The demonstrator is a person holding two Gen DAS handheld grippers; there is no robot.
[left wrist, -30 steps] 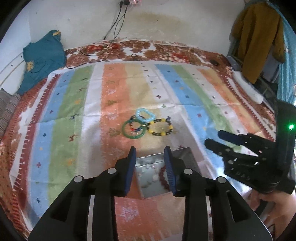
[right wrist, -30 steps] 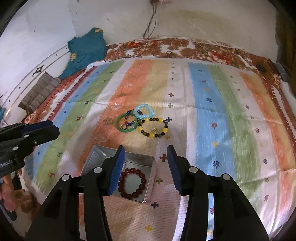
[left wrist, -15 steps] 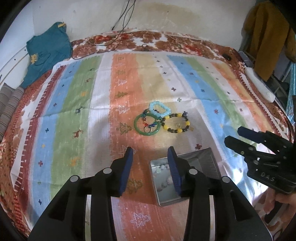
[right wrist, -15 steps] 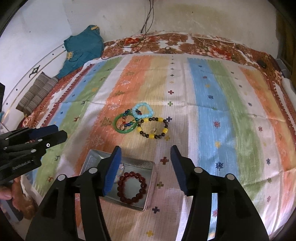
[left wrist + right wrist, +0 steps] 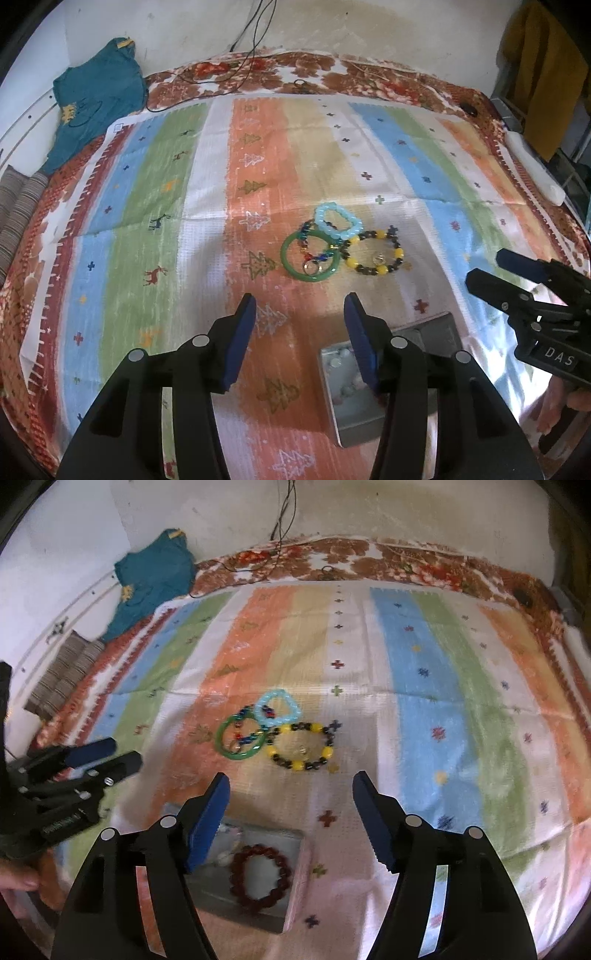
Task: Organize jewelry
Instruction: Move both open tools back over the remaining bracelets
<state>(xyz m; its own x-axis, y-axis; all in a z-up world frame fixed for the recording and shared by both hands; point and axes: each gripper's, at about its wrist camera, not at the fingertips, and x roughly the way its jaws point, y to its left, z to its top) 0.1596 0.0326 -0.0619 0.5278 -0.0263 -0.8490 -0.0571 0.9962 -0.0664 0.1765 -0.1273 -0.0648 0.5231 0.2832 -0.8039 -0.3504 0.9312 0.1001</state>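
A green bangle (image 5: 309, 257), a light blue bead bracelet (image 5: 337, 220) and a yellow-and-black bead bracelet (image 5: 373, 253) lie touching on the striped cloth, with a small multicoloured bead chain across the bangle. They also show in the right wrist view: bangle (image 5: 241, 737), blue bracelet (image 5: 277, 707), yellow-and-black bracelet (image 5: 301, 746). A metal tin (image 5: 291, 878) holds a dark red bead bracelet (image 5: 258, 877) and pale beads. My left gripper (image 5: 300, 334) is open and empty, left of the tin (image 5: 351, 428). My right gripper (image 5: 290, 818) is open and empty above the tin's far edge.
The striped cloth (image 5: 147, 206) covers a bed with a floral sheet. A teal garment (image 5: 92, 103) and a striped cushion (image 5: 18, 210) lie at the far left. Cables (image 5: 251, 48) hang down the back wall. Clothes (image 5: 543, 74) hang at the right.
My left gripper has moved left off the tin and its jaws have opened wider. My right gripper has drawn slightly closer to the bracelets and opened wider.
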